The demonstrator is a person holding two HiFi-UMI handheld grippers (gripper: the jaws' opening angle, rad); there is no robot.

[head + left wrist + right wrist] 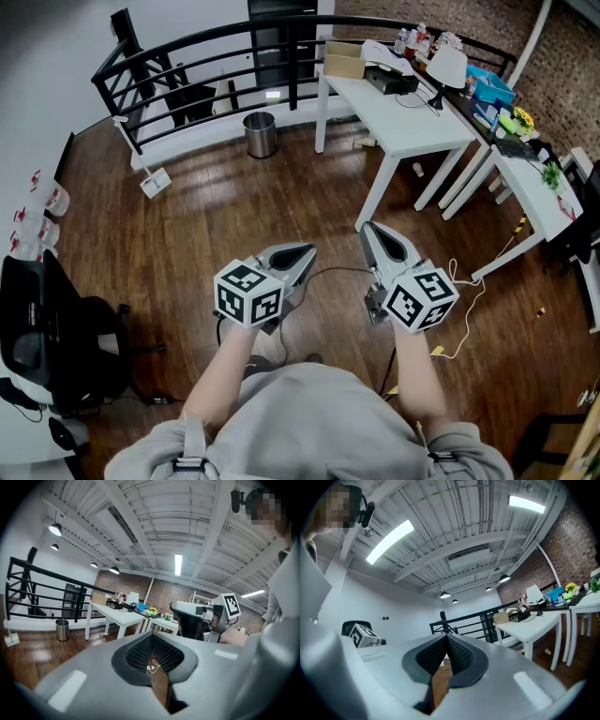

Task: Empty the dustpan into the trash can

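A small silver trash can (261, 134) stands on the wood floor by the black railing; the left gripper view shows the trash can (62, 629) far off at the left. A white dustpan (155, 180) with a long handle rests on the floor left of it, leaning toward the railing, and the dustpan (10, 639) sits at the left edge of the left gripper view. My left gripper (302, 253) and right gripper (369, 229) are held side by side in front of my body, far from both. Each is shut with nothing between its jaws (152, 637) (446, 639).
Black railing (216, 47) runs across the back. Two white desks (403, 122) loaded with clutter stand at the right. A black office chair (52, 337) is at the left, white containers (42, 211) beside it. A white cable (464, 309) lies on the floor near my right hand.
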